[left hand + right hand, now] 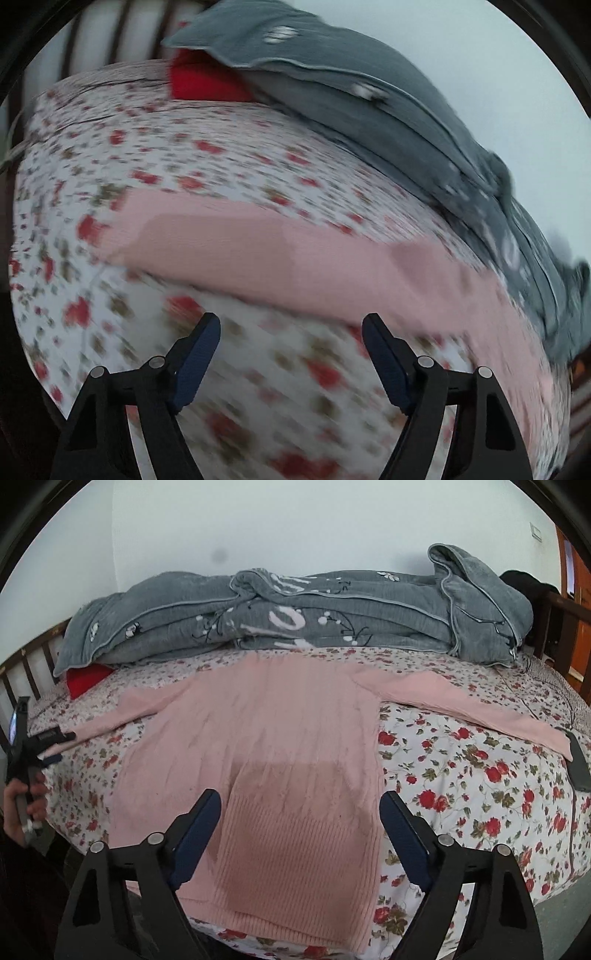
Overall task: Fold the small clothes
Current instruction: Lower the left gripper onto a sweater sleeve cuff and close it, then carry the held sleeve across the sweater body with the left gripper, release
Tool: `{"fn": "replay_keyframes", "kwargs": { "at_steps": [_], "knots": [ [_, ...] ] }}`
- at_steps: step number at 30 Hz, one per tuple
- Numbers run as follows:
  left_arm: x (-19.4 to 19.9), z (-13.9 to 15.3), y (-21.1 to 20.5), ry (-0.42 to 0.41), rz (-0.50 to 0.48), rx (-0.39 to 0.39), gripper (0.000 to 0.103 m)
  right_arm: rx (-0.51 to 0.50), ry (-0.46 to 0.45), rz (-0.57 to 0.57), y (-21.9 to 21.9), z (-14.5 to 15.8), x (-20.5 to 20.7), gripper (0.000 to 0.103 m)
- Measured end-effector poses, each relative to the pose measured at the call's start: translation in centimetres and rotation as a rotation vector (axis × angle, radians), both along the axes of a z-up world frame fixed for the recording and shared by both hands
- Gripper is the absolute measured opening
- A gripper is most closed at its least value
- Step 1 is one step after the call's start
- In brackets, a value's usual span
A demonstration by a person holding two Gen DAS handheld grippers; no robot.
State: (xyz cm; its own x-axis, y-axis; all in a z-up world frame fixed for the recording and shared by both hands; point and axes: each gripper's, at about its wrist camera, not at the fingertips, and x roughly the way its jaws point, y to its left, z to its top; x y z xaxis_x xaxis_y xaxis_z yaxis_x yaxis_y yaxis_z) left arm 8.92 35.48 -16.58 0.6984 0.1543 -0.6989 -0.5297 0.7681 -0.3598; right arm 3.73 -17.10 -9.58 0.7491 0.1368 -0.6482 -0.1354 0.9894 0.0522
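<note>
A pink knitted sweater (280,731) lies flat on the floral bed sheet (461,775), hem towards me and both sleeves spread out sideways. My right gripper (300,799) hovers open above the ribbed hem, with nothing between its fingers. At the far left of the right wrist view a hand (26,797) holds my left gripper (61,746) by the cuff end of the left sleeve. The left wrist view is blurred. There the pink sleeve (258,251) runs across the picture just beyond my open left gripper (291,320), which has only sheet between its fingers.
A folded grey quilt (295,624) lies along the wall side of the bed, with a red item (86,681) tucked under its left end. A dark flat object (578,768) rests by the right sleeve's cuff. Wooden rails (33,657) stand at the bed's left end.
</note>
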Motion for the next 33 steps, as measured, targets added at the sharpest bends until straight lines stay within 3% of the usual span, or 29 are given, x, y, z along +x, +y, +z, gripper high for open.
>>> {"fn": "replay_keyframes", "kwargs": {
  "at_steps": [4, 9, 12, 17, 19, 24, 33],
  "knots": [
    [0.1, -1.7, 4.0, 0.000, 0.069, -0.079, 0.063, -0.047, -0.024, 0.023, 0.9, -0.3, 0.4, 0.080],
    [0.3, -2.4, 6.7, -0.049, 0.108, -0.134, 0.061, -0.065, -0.013, 0.037, 2.1, -0.8, 1.3, 0.080],
    [0.9, -2.3, 7.5, -0.036, 0.138, -0.145, 0.053, -0.048, 0.003, 0.041, 2.3, -1.2, 2.0, 0.080],
    [1.6, -1.6, 7.5, 0.044, 0.171, -0.059, 0.032, -0.026, 0.014, 0.026, 1.8, -1.4, 2.8, 0.080],
    [2.0, -1.0, 7.1, 0.084, 0.177, -0.002, 0.011, 0.000, 0.023, 0.013, 1.3, -1.5, 3.1, 0.080],
    [2.4, 2.3, 5.2, 0.034, 0.122, 0.073, 0.008, 0.092, 0.052, 0.014, -0.1, -1.4, 3.5, 0.080],
    [5.5, 10.5, -5.9, -0.096, -0.088, 0.229, 0.008, -0.006, 0.088, -0.048, -0.5, 0.0, 4.7, 0.080]
  ]
}}
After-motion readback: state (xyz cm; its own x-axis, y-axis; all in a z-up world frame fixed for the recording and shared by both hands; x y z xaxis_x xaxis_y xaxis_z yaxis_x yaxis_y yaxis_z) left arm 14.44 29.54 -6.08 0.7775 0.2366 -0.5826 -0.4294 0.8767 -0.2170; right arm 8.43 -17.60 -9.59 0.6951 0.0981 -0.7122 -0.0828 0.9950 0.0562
